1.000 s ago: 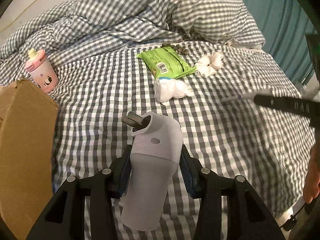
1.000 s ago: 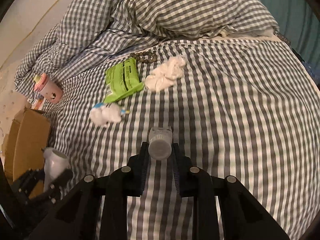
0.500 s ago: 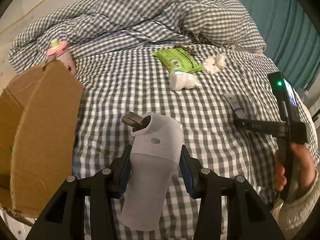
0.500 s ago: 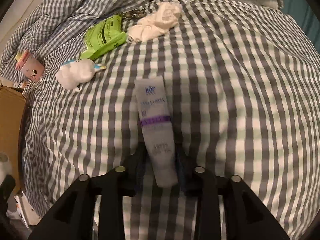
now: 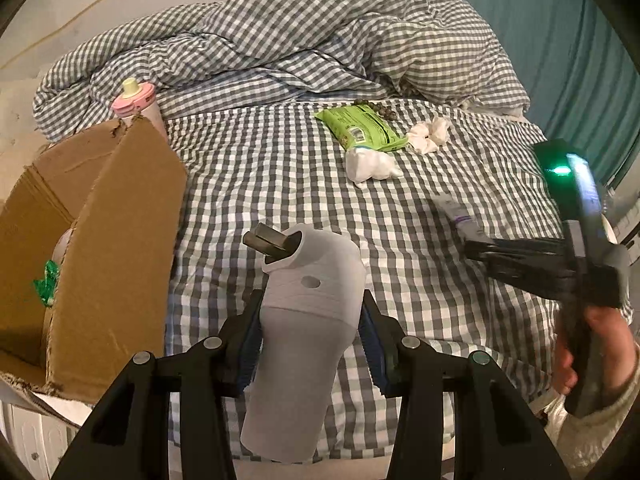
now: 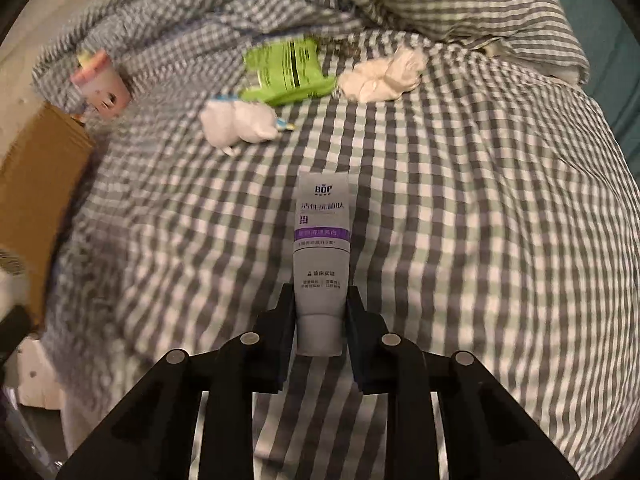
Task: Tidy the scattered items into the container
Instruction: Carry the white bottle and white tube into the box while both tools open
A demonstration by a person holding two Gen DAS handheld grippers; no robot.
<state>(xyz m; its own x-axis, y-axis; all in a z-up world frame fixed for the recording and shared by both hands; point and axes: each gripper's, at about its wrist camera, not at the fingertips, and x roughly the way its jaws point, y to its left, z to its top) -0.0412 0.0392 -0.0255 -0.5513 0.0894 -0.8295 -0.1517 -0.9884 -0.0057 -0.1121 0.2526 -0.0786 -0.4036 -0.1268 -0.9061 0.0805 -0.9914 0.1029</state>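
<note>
A bed [image 5: 280, 168] with grey checked sheet and a crumpled duvet [image 5: 320, 40]; teal curtain [image 5: 580, 60] right, pale wall [image 5: 100, 4] behind.

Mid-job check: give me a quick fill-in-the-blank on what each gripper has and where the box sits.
1. The left gripper holds a grey ____.
2. The tube sits between the ____ gripper's closing jaws.
3. In the left wrist view, the cardboard box stands to the ____ of the held item.

Missing words: hair dryer; right; left
</note>
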